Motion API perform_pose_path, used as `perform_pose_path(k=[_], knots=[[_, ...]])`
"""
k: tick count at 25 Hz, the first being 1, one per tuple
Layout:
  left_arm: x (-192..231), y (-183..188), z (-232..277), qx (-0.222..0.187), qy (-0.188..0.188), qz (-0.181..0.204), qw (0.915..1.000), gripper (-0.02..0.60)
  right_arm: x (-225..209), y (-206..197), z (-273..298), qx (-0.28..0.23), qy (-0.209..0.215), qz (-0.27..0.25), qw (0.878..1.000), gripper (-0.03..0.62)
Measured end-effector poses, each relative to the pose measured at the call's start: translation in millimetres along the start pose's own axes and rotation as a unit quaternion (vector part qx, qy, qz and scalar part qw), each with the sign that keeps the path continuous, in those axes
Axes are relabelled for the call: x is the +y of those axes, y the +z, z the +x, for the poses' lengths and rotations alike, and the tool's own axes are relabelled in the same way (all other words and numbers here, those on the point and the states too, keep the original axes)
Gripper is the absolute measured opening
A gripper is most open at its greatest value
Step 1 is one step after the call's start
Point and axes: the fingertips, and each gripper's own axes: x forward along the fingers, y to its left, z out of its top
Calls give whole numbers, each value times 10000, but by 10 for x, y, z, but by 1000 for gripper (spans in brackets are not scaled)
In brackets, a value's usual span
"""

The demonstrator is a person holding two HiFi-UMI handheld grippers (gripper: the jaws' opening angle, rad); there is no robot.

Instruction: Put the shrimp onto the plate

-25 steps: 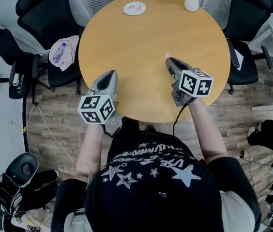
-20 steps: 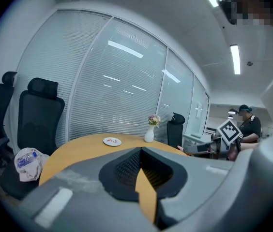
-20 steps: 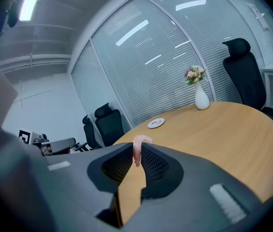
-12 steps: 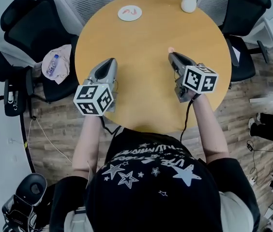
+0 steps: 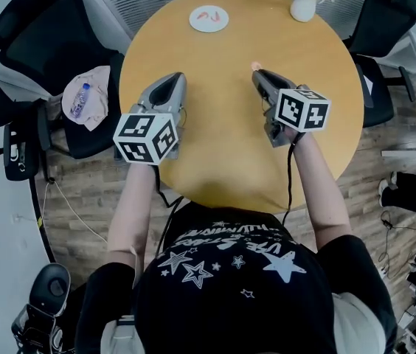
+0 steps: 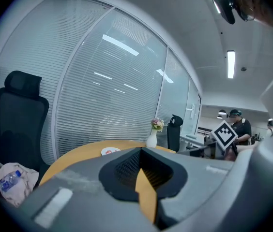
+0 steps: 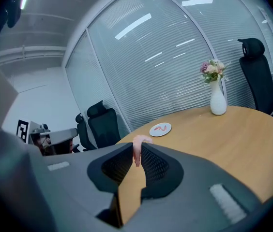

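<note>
A white plate [image 5: 209, 18] with a red shrimp on it lies at the far edge of the round wooden table [image 5: 230, 146]. In the right gripper view the plate [image 7: 160, 129] shows ahead, past the jaws. My right gripper [image 5: 257, 72] is shut on a pale pink shrimp [image 5: 255, 66], held above the table's middle. That shrimp [image 7: 138, 146] pokes up from between the dark pads of the right gripper [image 7: 136, 153]. My left gripper [image 5: 176, 80] hovers over the table's left half. Its jaws [image 6: 140, 151] are shut with nothing in them.
A white vase with flowers [image 5: 304, 4] stands at the table's far right edge. Black office chairs [image 5: 42, 32] ring the table. The chair on the left carries a cloth and a water bottle [image 5: 82, 99]. Cables run across the wooden floor.
Both grippers have moved a little farther over the table toward the plate's side. The right gripper still holds the pink shrimp.
</note>
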Motion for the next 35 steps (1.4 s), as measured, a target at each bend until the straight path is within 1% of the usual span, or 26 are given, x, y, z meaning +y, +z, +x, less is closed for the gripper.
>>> perform_pose_path(k=[5,9,14,17,24,28,35], knots=[[269,127,221,-32,-13,-13,10000,2,-32,73,362,136,-18,-77,9999,55],[395,222,431,-22,-193,-8,9998,2,-45,119,660,243,-49,-137,9996,55],[547,232,673,94,-420,-40,9991,2,-81,125,1014,435,-94,-248,9987,55],[669,142,830,221,-450,-110,9987,2,-107,128,1202,537,-101,-324,9980,55],[903,-229,1165,656,-562,-303,9958,2,-250,126,1661,757,-174,-480,9958,55],[1040,-379,1321,785,-567,-401,9945,2,-349,111,1922,856,-249,-631,9940,55],[1274,-539,1494,878,-541,-532,9932,2,-524,87,2339,905,-358,-728,9926,55]])
